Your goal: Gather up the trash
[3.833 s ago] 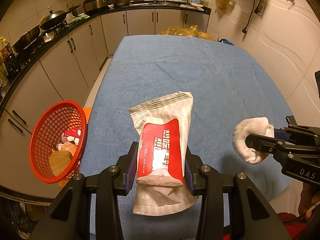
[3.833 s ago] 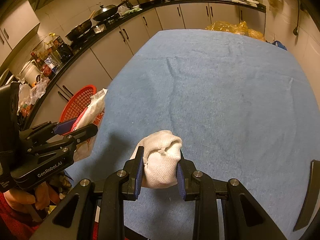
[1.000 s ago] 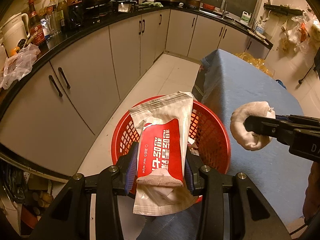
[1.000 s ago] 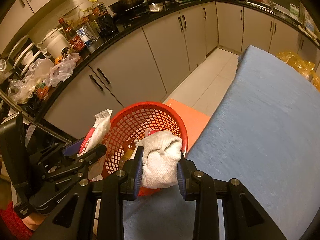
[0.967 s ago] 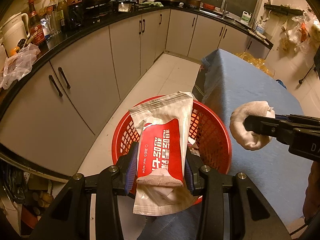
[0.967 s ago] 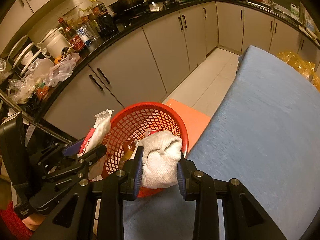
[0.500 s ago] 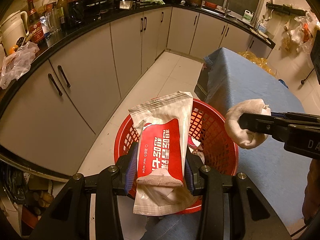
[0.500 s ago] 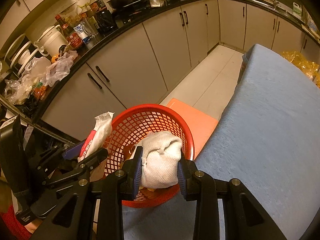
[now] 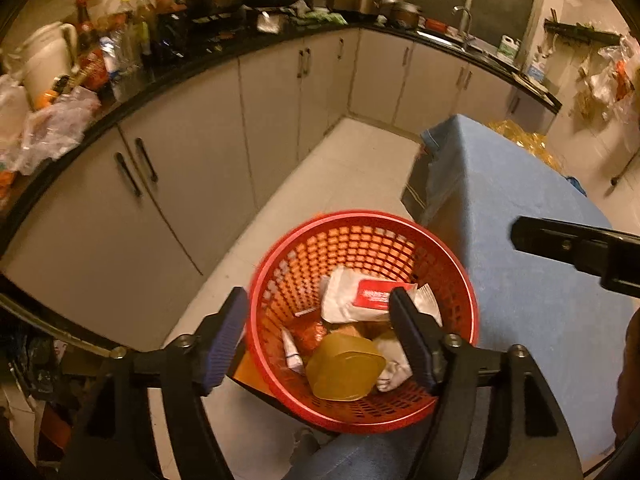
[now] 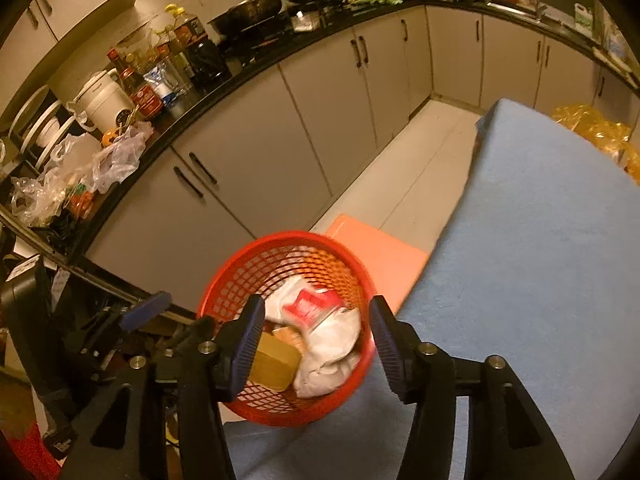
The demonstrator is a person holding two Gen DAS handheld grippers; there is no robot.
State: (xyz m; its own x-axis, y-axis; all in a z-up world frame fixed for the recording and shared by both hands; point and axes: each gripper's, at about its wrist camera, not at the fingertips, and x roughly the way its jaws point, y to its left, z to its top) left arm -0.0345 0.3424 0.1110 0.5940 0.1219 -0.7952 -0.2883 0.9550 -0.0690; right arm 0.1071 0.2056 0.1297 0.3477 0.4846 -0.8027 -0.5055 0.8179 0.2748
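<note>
A red mesh basket (image 9: 276, 264) (image 10: 240, 272) stands on the floor beside the blue-covered table (image 9: 520, 280) (image 10: 540, 260). Inside it lie the red-and-white wet wipe packet (image 9: 362, 298) (image 10: 312, 304), a crumpled white cloth (image 10: 324, 360) (image 9: 394, 364) and a yellow tub (image 9: 344, 368) (image 10: 276, 358). My left gripper (image 9: 320, 320) hovers over the basket, its jaws opening with nothing between them. My right gripper (image 10: 316, 328) hangs above the basket too, its jaws opening and empty. One finger of the right gripper (image 9: 560, 242) shows in the left wrist view.
Grey kitchen cabinets (image 9: 192, 184) run along the left under a black counter (image 10: 192, 96) crowded with bottles, pans and plastic bags. An orange mat (image 10: 380, 252) lies on the tiled floor by the basket. Yellow bags (image 10: 592, 124) sit beyond the table's far end.
Both grippers have opened over the basket. The wet wipe packet has dropped from the left one and the white cloth from the right one; both now lie in the basket.
</note>
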